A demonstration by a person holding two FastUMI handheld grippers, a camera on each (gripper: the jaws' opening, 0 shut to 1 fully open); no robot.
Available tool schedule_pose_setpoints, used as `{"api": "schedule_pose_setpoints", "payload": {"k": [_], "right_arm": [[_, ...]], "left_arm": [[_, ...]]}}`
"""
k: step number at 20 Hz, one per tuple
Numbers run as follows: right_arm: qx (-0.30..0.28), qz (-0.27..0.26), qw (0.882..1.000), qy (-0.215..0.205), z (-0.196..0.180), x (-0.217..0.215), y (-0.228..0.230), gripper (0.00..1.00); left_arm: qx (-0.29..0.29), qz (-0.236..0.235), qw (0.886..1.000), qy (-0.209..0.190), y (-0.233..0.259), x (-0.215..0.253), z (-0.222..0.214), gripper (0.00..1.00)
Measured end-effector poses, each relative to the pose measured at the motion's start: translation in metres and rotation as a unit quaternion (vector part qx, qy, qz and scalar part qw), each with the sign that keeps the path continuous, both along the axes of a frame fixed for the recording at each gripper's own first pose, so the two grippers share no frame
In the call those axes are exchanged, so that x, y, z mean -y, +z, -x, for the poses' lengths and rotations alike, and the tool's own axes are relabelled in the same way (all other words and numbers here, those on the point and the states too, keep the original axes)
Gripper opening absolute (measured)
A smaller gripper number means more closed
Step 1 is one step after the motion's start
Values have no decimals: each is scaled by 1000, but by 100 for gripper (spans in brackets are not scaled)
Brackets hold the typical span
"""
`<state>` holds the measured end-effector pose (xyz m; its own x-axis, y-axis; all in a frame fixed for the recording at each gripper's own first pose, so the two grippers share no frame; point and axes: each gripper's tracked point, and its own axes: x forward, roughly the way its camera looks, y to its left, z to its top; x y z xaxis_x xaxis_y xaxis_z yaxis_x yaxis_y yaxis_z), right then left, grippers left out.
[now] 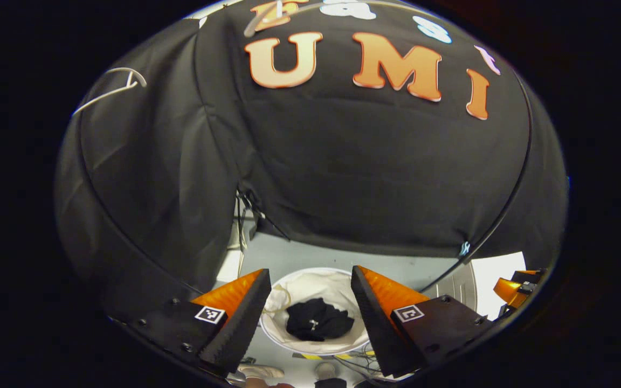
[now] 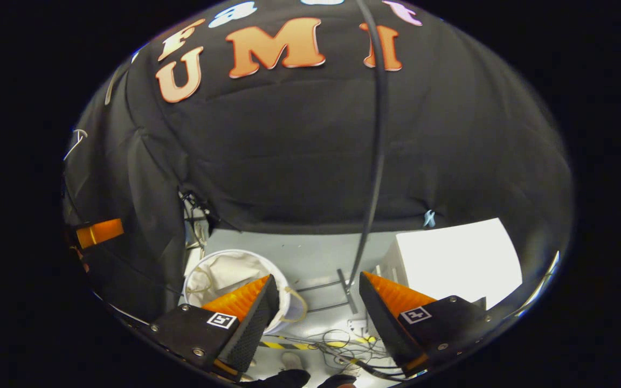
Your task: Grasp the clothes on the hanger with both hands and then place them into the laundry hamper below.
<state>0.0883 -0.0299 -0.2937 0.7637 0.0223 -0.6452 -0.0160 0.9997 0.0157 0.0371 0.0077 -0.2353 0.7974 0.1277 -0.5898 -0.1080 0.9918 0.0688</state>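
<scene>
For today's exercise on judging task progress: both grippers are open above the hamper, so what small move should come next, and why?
Probably just draw both hands back. The dark garment already lies inside the laundry hamper, and the left gripper and right gripper hold nothing.

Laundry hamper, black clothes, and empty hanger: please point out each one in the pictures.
laundry hamper (image 1: 337, 283): left gripper view, on its pale inner lining near the far rim.
black clothes (image 1: 318, 320): left gripper view, on the middle of the dark heap inside the hamper.
hanger (image 1: 111, 89): left gripper view, on its pale wire arm.
</scene>
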Motion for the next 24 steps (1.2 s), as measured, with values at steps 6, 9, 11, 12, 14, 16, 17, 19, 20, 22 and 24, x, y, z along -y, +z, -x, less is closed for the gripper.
{"api": "schedule_pose_setpoints", "payload": {"k": [6, 9, 11, 12, 14, 16, 17, 19, 20, 22, 24], "right_arm": [[109, 11, 994, -15, 15, 66, 120, 94], [171, 15, 985, -5, 25, 77, 185, 94], [215, 10, 977, 4, 37, 77, 232, 94], [236, 7, 972, 8, 40, 75, 252, 94], [279, 0, 960, 22, 50, 73, 289, 94], [309, -11, 950, 37, 69, 70, 324, 94], [320, -14, 946, 43, 76, 68, 338, 89], [339, -15, 939, 50, 80, 65, 357, 100], [344, -12, 937, 54, 79, 61, 361, 100], [347, -11, 936, 63, 81, 55, 366, 100], [352, -15, 933, 69, 81, 52, 372, 100]], "left_arm": [[131, -50, 990, 13, 119, 4, 12, 97], [195, -61, 979, 18, 179, 5, 19, 98], [228, -47, 972, 21, 215, 11, 27, 98], [240, -44, 969, 20, 229, 15, 30, 98], [261, -44, 964, 16, 259, 21, 38, 98], [279, -40, 959, 7, 281, 30, 48, 98], [285, -37, 958, 7, 289, 33, 52, 97], [293, -34, 955, 12, 300, 31, 58, 97], [295, -34, 955, 16, 302, 28, 62, 97], [295, -39, 955, 23, 304, 26, 66, 96], [294, -44, 954, 28, 306, 26, 70, 95]]}}
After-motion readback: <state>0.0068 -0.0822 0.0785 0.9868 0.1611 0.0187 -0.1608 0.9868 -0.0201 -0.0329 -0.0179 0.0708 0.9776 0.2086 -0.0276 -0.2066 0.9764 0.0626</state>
